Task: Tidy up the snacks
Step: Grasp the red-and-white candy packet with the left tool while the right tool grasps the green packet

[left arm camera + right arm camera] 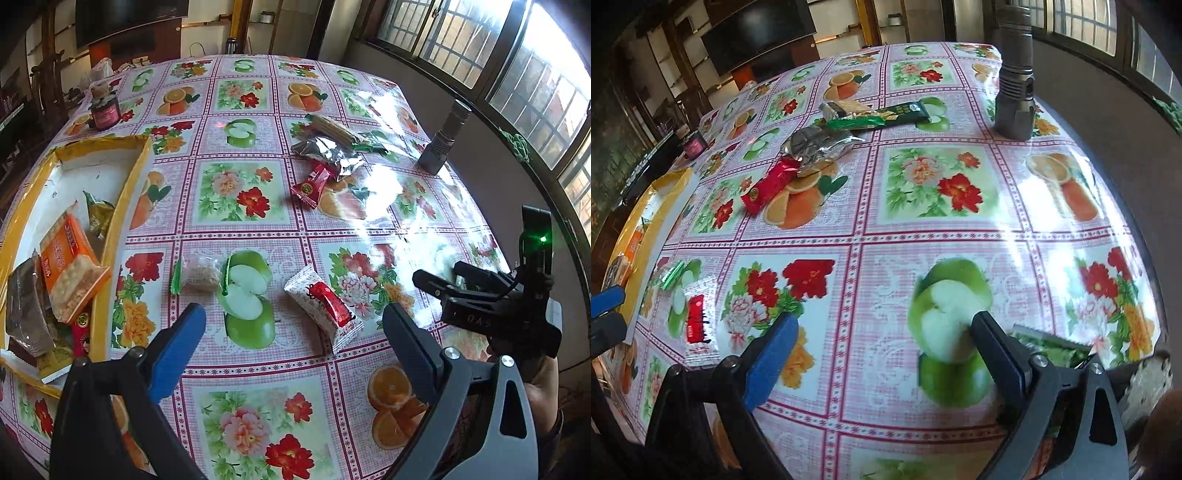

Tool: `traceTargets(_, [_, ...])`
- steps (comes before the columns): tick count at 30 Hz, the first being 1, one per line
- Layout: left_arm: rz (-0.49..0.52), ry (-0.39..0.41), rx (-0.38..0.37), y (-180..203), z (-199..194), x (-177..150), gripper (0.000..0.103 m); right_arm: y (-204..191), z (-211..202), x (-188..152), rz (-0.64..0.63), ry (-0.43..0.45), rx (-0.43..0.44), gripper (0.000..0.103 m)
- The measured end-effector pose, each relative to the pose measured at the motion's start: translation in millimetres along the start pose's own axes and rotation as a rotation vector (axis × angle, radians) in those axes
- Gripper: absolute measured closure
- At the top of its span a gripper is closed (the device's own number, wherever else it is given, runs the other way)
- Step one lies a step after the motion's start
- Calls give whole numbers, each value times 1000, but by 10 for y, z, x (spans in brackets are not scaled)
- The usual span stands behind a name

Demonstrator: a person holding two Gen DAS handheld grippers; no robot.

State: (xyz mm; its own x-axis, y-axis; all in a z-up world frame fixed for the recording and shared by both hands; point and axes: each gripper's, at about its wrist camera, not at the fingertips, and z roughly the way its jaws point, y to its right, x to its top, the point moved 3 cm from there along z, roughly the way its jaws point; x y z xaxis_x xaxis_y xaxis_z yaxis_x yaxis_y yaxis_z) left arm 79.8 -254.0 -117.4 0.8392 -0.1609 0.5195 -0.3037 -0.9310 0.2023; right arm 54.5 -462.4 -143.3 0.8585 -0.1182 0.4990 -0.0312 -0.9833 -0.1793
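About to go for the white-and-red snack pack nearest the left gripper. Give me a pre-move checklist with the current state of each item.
1. Left gripper open and empty: ok.
2. White-and-red pack lies flat on the table, free of other snacks: ok.
3. Right gripper clear of the pack: ok, it is off to the right.
4. Yellow box has room: ok, its far end is bare.
5. Right gripper empty: ok.
6. Pack sealed: cannot tell.

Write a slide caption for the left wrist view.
Open left gripper hovers over a white-and-red snack packet on the floral tablecloth, yellow-rimmed box of snacks at left.
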Motion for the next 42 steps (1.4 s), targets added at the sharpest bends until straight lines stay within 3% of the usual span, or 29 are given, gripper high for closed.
traceTargets(2, [2,-1,-2,10,0,1,7,-212,-145,-9,-37,54,176,8])
traceTargets(4, [9,-2,1,23,1,5,7,-390,-345,-7,-119,141,72,8])
traceTargets(6, [6,0,0,15,-17,7,7,-354,-428,22,-121,186,42,8])
traceTargets(13, [-3,6,-7,-2,-55,15,7,293,-181,167,45,137,-71,8])
traceTargets(21, [-7,1,-8,-33,-48,6,6,250,-360,-113,40,72,-5,8])
traceTargets(24, [-13,3,2,-84,-42,0,6,229,-490,-226,45,99,21,8])
traceTargets(29, [-20,-32,-1,-63,100,-28,6,25,-743,-206,-13,220,52,8])
traceTargets(32, [22,-32,3,93,161,-39,6,-79,-565,-122,-59,193,24,9])
traceTargets(38, [82,-41,24,313,358,-28,6,-91,-134,-200,-125,71,19,30])
traceTargets(42, [72,-71,63,253,551,-7,8,-60,-110,-234,-147,39,49,41])
